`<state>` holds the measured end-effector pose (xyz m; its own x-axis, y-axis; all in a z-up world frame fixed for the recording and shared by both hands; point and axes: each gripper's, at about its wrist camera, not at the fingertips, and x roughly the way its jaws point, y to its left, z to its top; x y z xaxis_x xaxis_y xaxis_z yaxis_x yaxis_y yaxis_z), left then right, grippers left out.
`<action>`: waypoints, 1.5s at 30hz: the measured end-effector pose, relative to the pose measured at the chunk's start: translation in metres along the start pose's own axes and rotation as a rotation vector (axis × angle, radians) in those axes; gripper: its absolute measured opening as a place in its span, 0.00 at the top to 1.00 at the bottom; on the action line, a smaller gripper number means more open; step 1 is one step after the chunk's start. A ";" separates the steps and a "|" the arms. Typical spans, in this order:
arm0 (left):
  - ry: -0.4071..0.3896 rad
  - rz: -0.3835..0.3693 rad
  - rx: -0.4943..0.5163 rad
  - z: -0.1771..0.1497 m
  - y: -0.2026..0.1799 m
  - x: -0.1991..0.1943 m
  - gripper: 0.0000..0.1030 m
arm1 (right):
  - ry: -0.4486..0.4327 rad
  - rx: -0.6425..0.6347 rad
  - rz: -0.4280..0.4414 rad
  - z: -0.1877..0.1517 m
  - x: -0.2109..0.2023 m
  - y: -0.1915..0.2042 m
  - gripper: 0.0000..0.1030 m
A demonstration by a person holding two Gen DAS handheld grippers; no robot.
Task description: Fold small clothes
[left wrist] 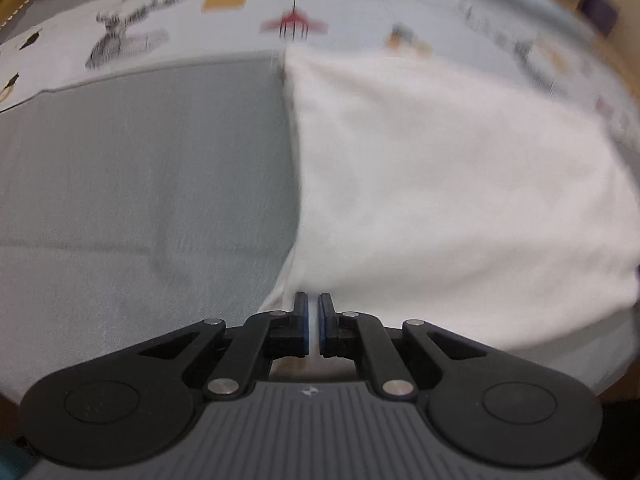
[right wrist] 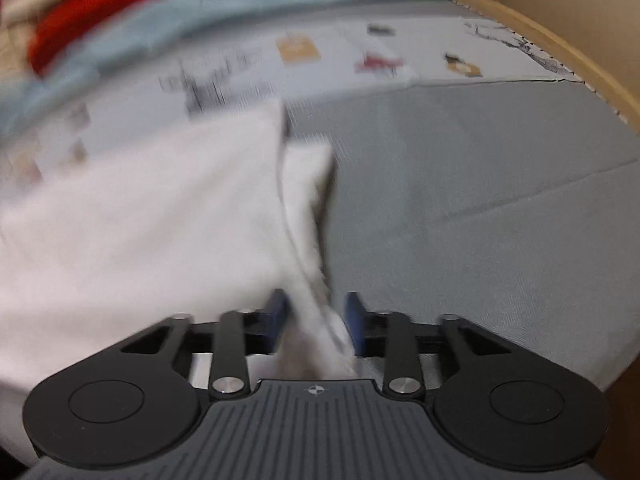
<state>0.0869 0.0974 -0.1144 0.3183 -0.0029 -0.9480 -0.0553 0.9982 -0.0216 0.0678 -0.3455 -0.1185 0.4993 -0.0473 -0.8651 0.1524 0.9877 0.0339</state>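
Note:
A white garment (left wrist: 440, 184) lies spread on the grey bed cover (left wrist: 140, 180), filling the right half of the left wrist view. My left gripper (left wrist: 314, 300) is shut on the garment's near left corner. In the right wrist view the same white garment (right wrist: 140, 220) fills the left half, with its right edge bunched and folded over. My right gripper (right wrist: 316, 300) stands part open with that bunched edge of cloth lying between its blue pads (right wrist: 354, 308). Both views are motion-blurred.
A patterned sheet (left wrist: 280, 12) with printed animals and shapes lies beyond the grey cover. A red item (right wrist: 100, 4) and light blue bedding (right wrist: 160, 20) sit at the far left. A wooden bed edge (right wrist: 560, 44) curves along the right.

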 end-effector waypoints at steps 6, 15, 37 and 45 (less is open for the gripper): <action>-0.256 -0.046 0.057 0.007 0.006 -0.078 0.92 | -0.156 -0.002 0.068 0.009 -0.058 0.029 0.58; -0.510 -0.054 -0.016 -0.007 0.061 -0.145 0.79 | -0.291 -0.283 0.326 -0.022 -0.108 0.162 0.87; -0.484 -0.141 -0.201 0.004 0.103 -0.136 0.76 | -0.100 -0.900 0.459 -0.115 -0.051 0.387 0.69; -0.414 -0.170 -0.199 0.016 0.104 -0.112 0.74 | -0.127 -0.916 0.464 -0.112 -0.049 0.392 0.90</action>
<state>0.0604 0.2023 -0.0050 0.6859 -0.1005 -0.7208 -0.1369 0.9549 -0.2634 0.0077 0.0602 -0.1192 0.4376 0.4044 -0.8031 -0.7592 0.6447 -0.0890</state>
